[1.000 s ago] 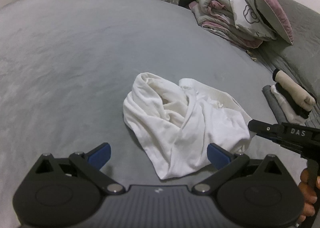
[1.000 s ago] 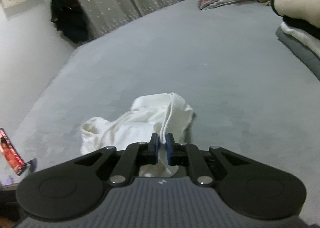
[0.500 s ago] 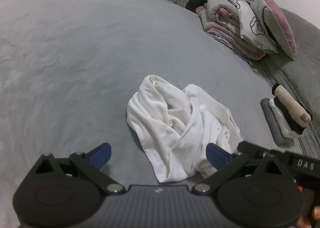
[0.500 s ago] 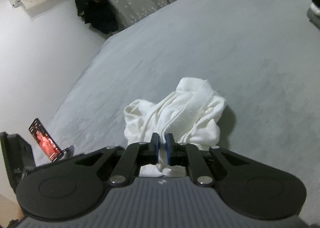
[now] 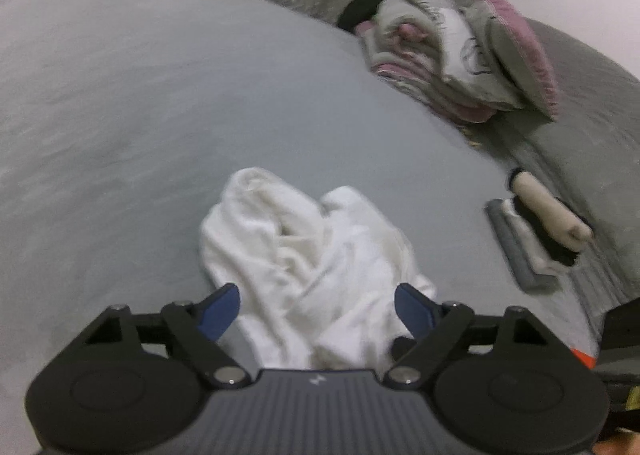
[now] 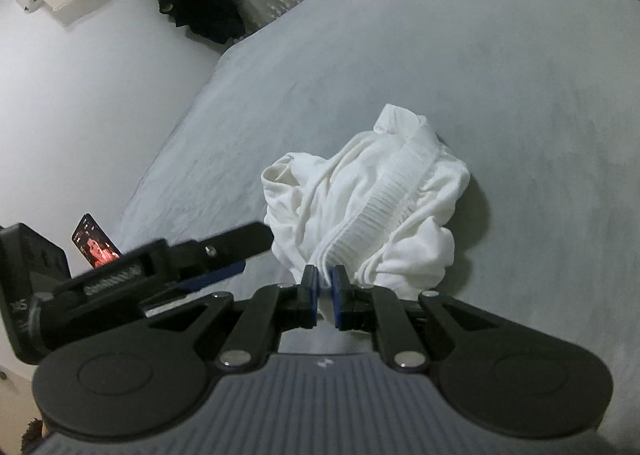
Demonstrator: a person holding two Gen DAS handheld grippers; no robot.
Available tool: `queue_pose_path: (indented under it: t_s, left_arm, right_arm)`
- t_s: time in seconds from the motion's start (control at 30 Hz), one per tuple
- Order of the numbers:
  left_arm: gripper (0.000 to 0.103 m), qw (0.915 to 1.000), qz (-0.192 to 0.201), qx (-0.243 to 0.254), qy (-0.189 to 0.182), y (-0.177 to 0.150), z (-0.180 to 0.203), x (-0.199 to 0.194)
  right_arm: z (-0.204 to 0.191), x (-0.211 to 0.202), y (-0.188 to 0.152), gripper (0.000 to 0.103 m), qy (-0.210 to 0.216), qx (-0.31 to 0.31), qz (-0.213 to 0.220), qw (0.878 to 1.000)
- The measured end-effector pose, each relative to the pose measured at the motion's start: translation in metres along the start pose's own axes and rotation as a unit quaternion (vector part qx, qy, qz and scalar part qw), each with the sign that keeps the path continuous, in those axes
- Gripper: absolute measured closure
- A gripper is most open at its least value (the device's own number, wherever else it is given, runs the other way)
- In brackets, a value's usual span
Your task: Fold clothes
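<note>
Two tongs: right tongs (image 6: pixel 326 279) pinch ribbed waistband of crumpled white garment (image 6: pixel 372 211); left tongs (image 5: pixel 316 305) closing, spread wide.

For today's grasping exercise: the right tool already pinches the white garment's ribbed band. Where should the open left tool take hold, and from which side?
Grip the ribbed waistband of the white garment, farther along from the right tool. It is a firm, raised edge. Bring the left tool in from its own side.
</note>
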State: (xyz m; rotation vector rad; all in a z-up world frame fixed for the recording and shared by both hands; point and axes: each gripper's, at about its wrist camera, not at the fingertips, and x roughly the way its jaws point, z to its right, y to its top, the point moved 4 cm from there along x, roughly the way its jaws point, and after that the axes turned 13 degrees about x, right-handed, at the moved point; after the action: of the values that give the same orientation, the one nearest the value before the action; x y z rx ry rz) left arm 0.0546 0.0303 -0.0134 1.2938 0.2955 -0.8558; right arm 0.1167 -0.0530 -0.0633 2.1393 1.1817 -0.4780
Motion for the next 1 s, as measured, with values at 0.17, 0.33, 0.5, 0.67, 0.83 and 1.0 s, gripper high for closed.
queue_pose_path:
  t_s: [0.17,0.33,0.5,0.67,0.83,1.0]
  left_arm:
    - [0.028,0.9989,0.008,0.011,-0.044,0.007,0.02,0.013]
    - [0.041,0.9976,-0.007,0.015,-0.068,0.007,0.036,0.038]
    - [0.057,0.9964,-0.017,0.014,-0.083,0.007,0.044,0.061]
    - [0.07,0.9939,-0.018,-0.01,-0.108,0.007,0.047,0.073]
    - [0.08,0.9943,-0.018,-0.014,-0.104,0.005,0.051,0.082]
    - [0.097,0.9961,-0.009,-0.009,-0.087,0.004,0.052,0.08]
  right_arm:
    - [0.005,-0.003,-0.002,0.092,0.006,0.011,-0.009,1.0]
    - [0.011,-0.005,-0.006,0.093,0.009,0.017,-0.015,1.0]
    - [0.017,-0.012,-0.008,0.093,0.007,0.021,-0.02,1.0]
    - [0.022,-0.016,-0.01,0.093,0.003,0.028,-0.024,0.999]
    - [0.024,-0.017,-0.014,0.092,0.0,0.029,-0.027,0.999]
    - [0.027,-0.02,-0.017,0.092,-0.002,0.029,-0.028,0.999]
